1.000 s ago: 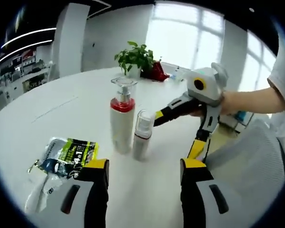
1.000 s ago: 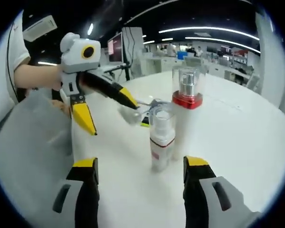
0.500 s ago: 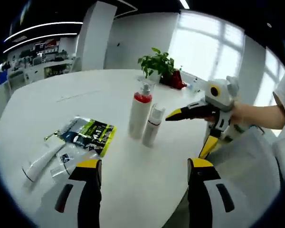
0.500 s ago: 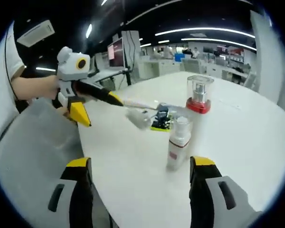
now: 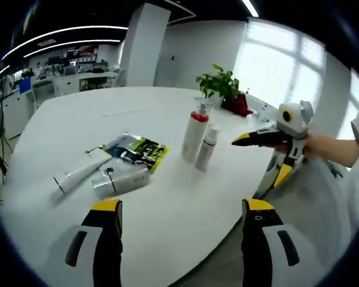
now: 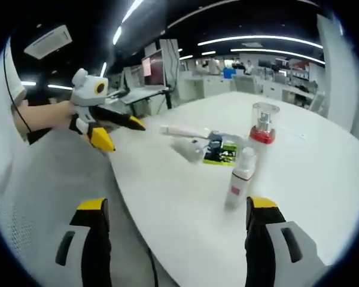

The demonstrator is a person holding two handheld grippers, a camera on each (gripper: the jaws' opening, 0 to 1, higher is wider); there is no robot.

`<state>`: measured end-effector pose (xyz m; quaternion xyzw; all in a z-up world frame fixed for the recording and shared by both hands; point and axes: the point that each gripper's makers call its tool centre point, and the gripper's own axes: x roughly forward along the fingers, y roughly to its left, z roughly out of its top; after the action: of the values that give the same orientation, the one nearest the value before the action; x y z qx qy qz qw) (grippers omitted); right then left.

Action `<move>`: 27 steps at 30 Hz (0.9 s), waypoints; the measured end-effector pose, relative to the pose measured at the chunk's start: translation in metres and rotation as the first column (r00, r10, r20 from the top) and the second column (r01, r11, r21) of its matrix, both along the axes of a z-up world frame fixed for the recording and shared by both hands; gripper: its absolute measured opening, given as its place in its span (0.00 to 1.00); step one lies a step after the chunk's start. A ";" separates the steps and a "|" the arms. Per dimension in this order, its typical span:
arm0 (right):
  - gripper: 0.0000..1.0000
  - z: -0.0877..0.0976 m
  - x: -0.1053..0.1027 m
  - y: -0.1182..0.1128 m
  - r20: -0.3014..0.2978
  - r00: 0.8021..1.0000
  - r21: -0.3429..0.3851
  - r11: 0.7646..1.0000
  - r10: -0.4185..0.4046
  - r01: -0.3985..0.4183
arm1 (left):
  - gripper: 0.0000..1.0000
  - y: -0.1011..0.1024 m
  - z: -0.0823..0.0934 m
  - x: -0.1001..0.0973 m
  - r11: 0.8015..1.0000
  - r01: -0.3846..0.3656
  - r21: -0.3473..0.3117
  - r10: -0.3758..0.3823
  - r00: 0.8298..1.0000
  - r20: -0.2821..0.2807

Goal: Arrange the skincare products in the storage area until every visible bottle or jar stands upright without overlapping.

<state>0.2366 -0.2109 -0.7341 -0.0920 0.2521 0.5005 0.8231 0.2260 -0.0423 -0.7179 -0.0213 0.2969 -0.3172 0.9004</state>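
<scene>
On the white round table [image 5: 66,113] a tall white bottle [image 5: 194,131] with a red band and clear cap stands upright. A small white pump bottle [image 5: 206,148] stands upright right beside it. To their left lie a white tube [image 5: 78,174], a pale bottle [image 5: 121,181] on its side and a green-yellow sachet pack [image 5: 139,153]. My left gripper [image 5: 181,206] is open, well back from them. My right gripper [image 5: 260,160] hangs open off the table's edge. The right gripper view has the tall bottle [image 6: 262,134], small bottle [image 6: 240,179], tube [image 6: 182,130], lying bottle [image 6: 188,149], my open right gripper [image 6: 178,206] and open left gripper [image 6: 122,136].
A potted plant [image 5: 221,84] and a red object [image 5: 239,106] stand at the table's far side. A grey mesh chair [image 5: 323,197] sits by the table edge near me. A person's hand [image 5: 326,149] holds the right gripper. Office desks and monitors stand in the background [image 6: 161,66].
Both views have pulled back from the two upright bottles, which now look smaller and farther off. More of the lying tube and bottle shows. Both grippers stay open.
</scene>
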 end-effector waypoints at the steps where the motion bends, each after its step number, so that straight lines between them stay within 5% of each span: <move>1: 0.94 0.002 -0.005 0.001 -0.002 1.000 0.003 1.000 -0.001 0.001 | 0.76 0.003 0.001 -0.003 1.000 -0.007 0.001 0.007 1.000 0.002; 17: 0.99 0.029 -0.007 0.000 0.000 0.996 0.058 0.994 -0.088 0.088 | 0.98 0.024 0.010 -0.018 1.000 -0.006 0.007 0.006 1.000 0.004; 27: 0.99 0.035 -0.008 0.004 -0.015 0.990 0.068 0.987 -0.143 0.143 | 0.99 0.034 0.008 -0.023 1.000 -0.003 -0.002 0.003 1.000 -0.027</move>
<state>0.2288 -0.2069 -0.6992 -0.0425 0.2449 0.4490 0.8582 0.2029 -0.0086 -0.7104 -0.0269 0.3086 -0.3161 0.8967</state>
